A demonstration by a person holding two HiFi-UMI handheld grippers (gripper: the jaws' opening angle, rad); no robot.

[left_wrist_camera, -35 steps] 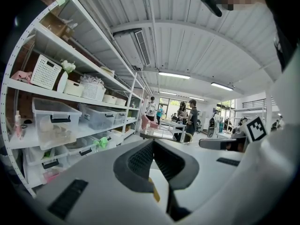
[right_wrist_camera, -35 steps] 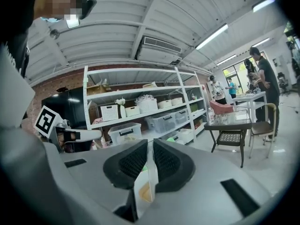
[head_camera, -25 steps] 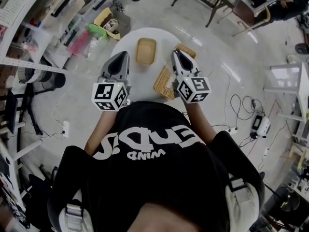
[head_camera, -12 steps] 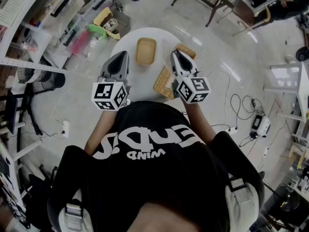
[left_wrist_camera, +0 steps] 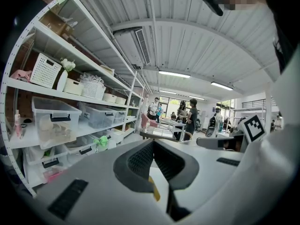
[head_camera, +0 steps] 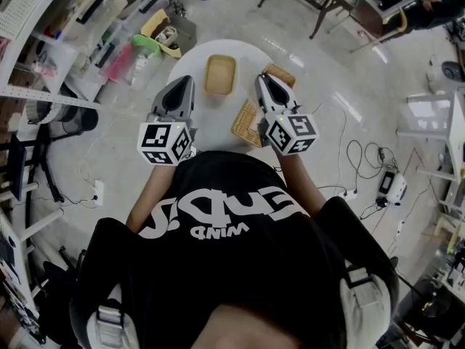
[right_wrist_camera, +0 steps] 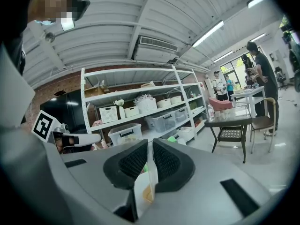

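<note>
In the head view a person holds both grippers side by side over a small round white table (head_camera: 212, 115). My left gripper (head_camera: 181, 83) hovers over the table's left part, its jaws closed together with nothing between them. My right gripper (head_camera: 262, 79) hangs above a flat wicker tray (head_camera: 244, 124), next to a small wicker basket (head_camera: 281, 74). A tan rectangular basket (head_camera: 220, 75) lies between the two grippers. Both gripper views point out level into the room. In them the left gripper (left_wrist_camera: 153, 142) and the right gripper (right_wrist_camera: 150, 142) each show dark pads pressed together.
White shelving (left_wrist_camera: 70, 97) with plastic bins (left_wrist_camera: 54, 121) stands to the left. A glass-topped table (right_wrist_camera: 229, 121) and chair (right_wrist_camera: 262, 123) sit across the floor. Several people (left_wrist_camera: 191, 116) stand farther back. Cables (head_camera: 363, 158) trail over the floor at the right.
Almost nothing differs. Both grippers stay over the table with only a slight drift, and their jaws stay closed.
</note>
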